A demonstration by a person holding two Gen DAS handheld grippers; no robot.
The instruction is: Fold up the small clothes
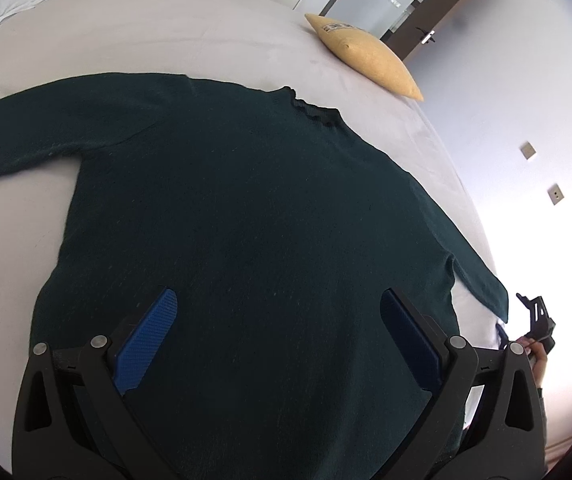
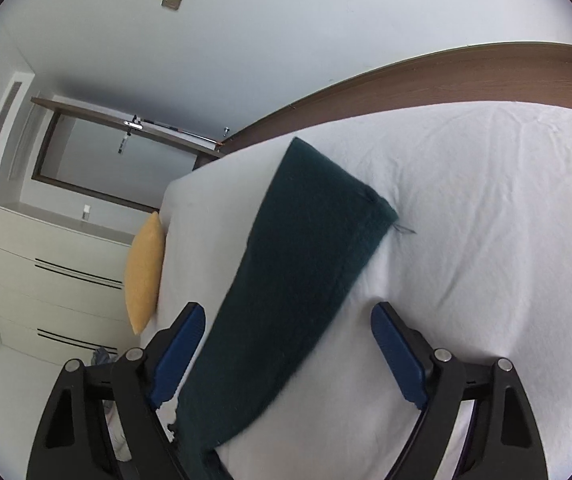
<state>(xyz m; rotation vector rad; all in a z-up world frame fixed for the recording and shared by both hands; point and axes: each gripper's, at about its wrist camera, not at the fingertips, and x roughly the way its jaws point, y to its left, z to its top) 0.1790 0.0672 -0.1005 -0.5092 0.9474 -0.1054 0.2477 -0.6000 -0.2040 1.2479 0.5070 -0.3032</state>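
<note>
Both hand-held grippers hang over a dark green sweater (image 1: 245, 208) spread flat on the bed (image 1: 145, 40). Left hand-held gripper (image 1: 277, 320) stands wide open above the sweater's lower body, its blue pads clear of the knit and gripping nothing. Right hand-held gripper (image 2: 288, 340) is also parted, with one sleeve (image 2: 314, 240) of the sweater running between its pads, neither pressing on it. Beyond the sweater's collar, a yellow cushion (image 1: 366, 56) lies at the bed's edge.
</note>
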